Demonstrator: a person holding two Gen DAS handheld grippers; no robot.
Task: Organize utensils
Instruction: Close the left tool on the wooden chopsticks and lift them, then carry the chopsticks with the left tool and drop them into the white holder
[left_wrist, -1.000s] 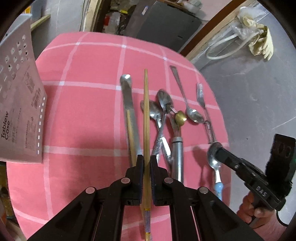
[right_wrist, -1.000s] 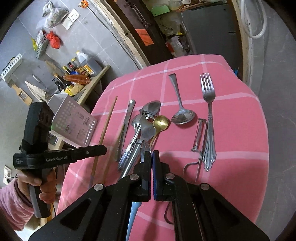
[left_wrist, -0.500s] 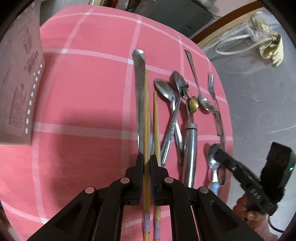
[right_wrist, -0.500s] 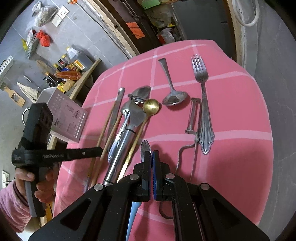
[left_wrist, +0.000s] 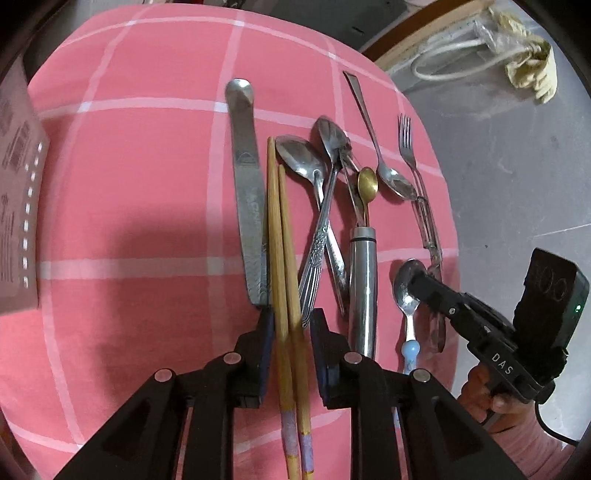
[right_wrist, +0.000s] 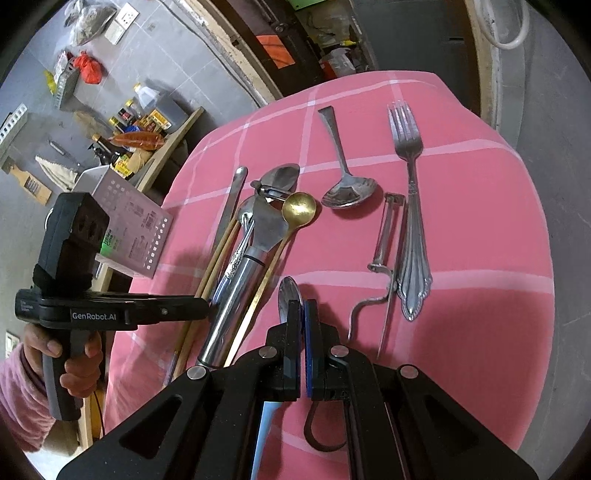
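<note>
Two wooden chopsticks (left_wrist: 280, 229) lie side by side on the pink checked cloth (left_wrist: 129, 221), right of a table knife (left_wrist: 247, 192). My left gripper (left_wrist: 291, 317) straddles both chopsticks; its jaws are opening, and a gap shows beside the right pad. My right gripper (right_wrist: 303, 306) is shut on a small blue-handled spoon (right_wrist: 290, 293), whose bowl sticks out past the fingertips. In the left wrist view that spoon (left_wrist: 406, 295) sits low over the cloth at the right edge, under the right gripper (left_wrist: 417, 282).
Between the grippers lie two steel spoons (left_wrist: 301, 158), a gold spoon (left_wrist: 367, 184) and a steel-handled tool (left_wrist: 364, 277). Further right are a serving spoon (right_wrist: 349, 192), a peeler (right_wrist: 386, 229) and a fork (right_wrist: 410, 166). A perforated tableware case (right_wrist: 136, 229) stands at the left.
My left gripper came down and laid its chopstick beside the other one, then its jaws parted. The right gripper sank toward the cloth, still holding the spoon.
</note>
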